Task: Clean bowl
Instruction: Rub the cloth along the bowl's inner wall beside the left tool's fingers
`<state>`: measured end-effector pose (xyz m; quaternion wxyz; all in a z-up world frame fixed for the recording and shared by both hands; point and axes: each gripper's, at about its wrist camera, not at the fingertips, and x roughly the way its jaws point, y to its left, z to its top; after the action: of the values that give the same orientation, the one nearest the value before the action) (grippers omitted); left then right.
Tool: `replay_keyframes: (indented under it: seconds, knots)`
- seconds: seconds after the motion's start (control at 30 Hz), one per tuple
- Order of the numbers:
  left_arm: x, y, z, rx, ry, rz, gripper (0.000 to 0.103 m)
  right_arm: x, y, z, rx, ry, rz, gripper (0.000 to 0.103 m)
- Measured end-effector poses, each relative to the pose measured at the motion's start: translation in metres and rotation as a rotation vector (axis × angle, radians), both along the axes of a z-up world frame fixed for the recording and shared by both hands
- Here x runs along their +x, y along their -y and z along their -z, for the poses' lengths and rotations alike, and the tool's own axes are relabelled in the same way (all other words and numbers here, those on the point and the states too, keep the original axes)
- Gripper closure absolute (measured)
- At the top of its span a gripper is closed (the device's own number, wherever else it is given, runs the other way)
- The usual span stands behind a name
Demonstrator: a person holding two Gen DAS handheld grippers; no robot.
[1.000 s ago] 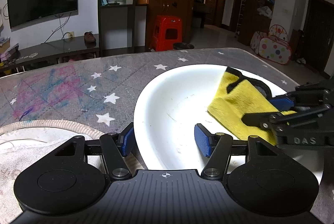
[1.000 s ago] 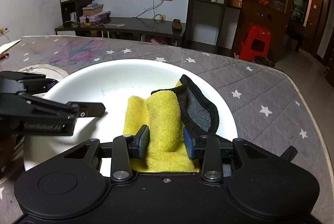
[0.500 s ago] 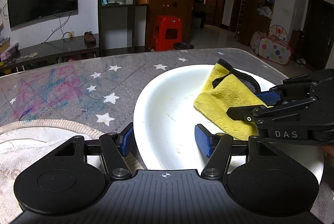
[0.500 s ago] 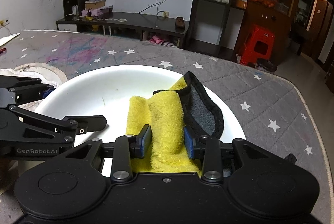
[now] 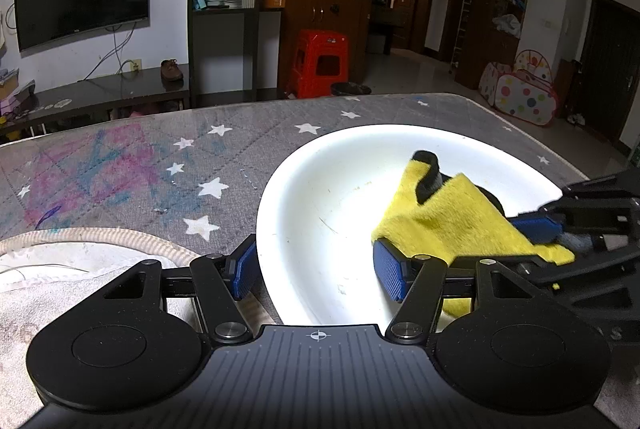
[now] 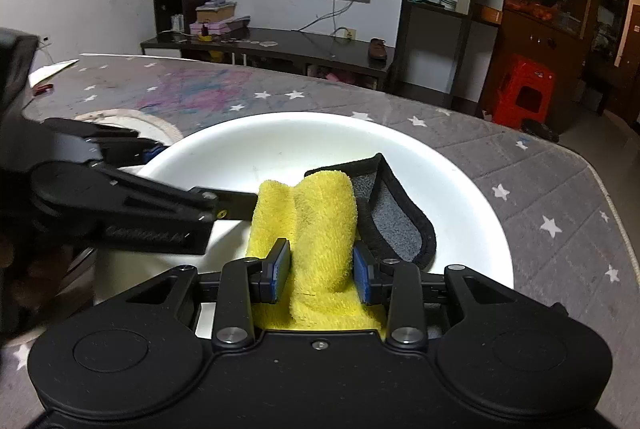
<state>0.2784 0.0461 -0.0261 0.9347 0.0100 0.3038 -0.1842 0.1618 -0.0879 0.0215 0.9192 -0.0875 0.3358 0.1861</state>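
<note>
A: L gripper (image 5: pixel 316 271)? Bowl loc?
B: Clamped on rim of wide white plastic bowl (image 5: pixel 340 165), on grey star-print mat (image 5: pixel 200 157).
A: R gripper (image 6: pixel 322 271)?
B: Clamped on yellow microfibre cloth (image 6: pixel 320 213), inside bowl.

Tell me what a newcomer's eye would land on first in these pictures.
First the yellow cloth, bunched in the right gripper inside the big white bowl. The left gripper straddles the bowl's near rim, one finger inside, one outside. Behind, the grey star-patterned cover shows pink and blue scribbles.
</note>
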Motion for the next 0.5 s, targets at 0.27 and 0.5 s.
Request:
replay_keyframes:
  seconds: [0.27, 0.5]
  knots:
    - [0.001, -0.003, 0.000, -0.005, -0.002, 0.000, 0.041, -0.012, 0.003, -0.002, -0.001, 0.011, -0.015, 0.066]
    - [0.000, -0.001, 0.000, -0.010, -0.003, 0.000, 0.041, -0.011, 0.004, 0.000, -0.011, 0.027, 0.001, 0.066]
